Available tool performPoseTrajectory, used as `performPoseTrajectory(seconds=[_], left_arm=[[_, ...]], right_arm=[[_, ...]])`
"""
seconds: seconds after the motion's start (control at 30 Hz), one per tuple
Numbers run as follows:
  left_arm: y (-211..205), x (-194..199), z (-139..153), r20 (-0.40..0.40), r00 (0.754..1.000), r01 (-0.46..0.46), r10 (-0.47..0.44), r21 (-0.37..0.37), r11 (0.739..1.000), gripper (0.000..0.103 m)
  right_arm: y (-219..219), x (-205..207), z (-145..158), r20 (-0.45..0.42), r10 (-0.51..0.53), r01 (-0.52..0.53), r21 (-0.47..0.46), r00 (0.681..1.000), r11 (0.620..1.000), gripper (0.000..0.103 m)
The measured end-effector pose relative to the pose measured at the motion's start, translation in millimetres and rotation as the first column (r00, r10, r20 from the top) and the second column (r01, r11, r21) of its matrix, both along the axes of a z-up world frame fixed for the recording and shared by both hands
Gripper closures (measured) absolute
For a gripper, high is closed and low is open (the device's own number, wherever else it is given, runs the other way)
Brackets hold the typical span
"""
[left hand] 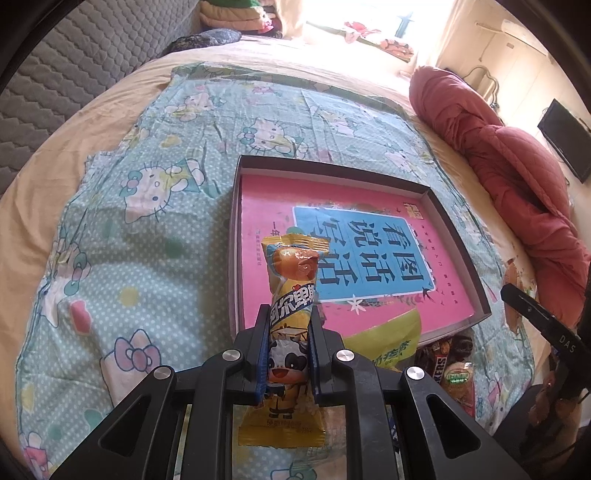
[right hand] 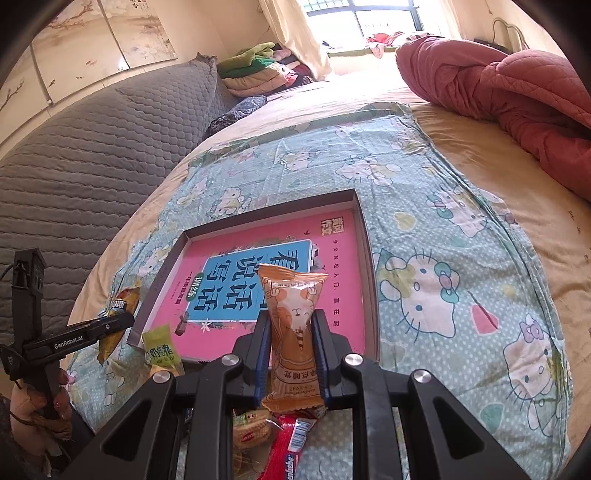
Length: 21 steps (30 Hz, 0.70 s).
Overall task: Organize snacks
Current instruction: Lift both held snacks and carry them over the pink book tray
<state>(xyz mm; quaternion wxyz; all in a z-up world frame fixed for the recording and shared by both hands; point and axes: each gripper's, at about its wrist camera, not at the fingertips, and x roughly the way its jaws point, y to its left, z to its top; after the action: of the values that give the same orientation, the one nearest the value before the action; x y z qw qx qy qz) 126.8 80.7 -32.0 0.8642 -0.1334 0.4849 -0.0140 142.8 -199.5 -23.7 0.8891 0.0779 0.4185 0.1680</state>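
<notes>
Bed (right hand: 480,192) with beige sheet fills both views; grey quilted headboard (right hand: 92,155) along one side, window (right hand: 362,18) at the far end, bright, with folded bedding stacked near it. Red quilt (left hand: 509,155) bunched along the opposite edge. Teal cartoon-cat cloth (left hand: 155,206) spread flat over the sheet. On the cloth: shallow dark-walled box (left hand: 458,229) with a pink book cover (left hand: 280,206) lying flat inside. Left gripper (left hand: 290,325) clenched on a yellow cow-print snack pack (left hand: 290,295), pack upright, above the box's near edge. Right gripper (right hand: 293,332) clamped on an orange cat-print snack pack (right hand: 295,310), also upright, over the box's near side. Loose snacks on the cloth just outside the box's near edge: green-yellow packet (right hand: 160,350), Snickers bar (left hand: 437,363), red wrapper (right hand: 291,439).
</notes>
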Motion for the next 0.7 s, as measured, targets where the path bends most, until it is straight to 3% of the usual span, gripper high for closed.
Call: performPoseTrajectory(seconds=[0.7], left_arm=[[-15,34,-17,-0.034,0.998,0.052,-0.052,0.026,0.998,0.086]], right_arm=[[19,37,-27,-0.058,0.024,-0.028,-0.070,0.998,0.997,0.081]])
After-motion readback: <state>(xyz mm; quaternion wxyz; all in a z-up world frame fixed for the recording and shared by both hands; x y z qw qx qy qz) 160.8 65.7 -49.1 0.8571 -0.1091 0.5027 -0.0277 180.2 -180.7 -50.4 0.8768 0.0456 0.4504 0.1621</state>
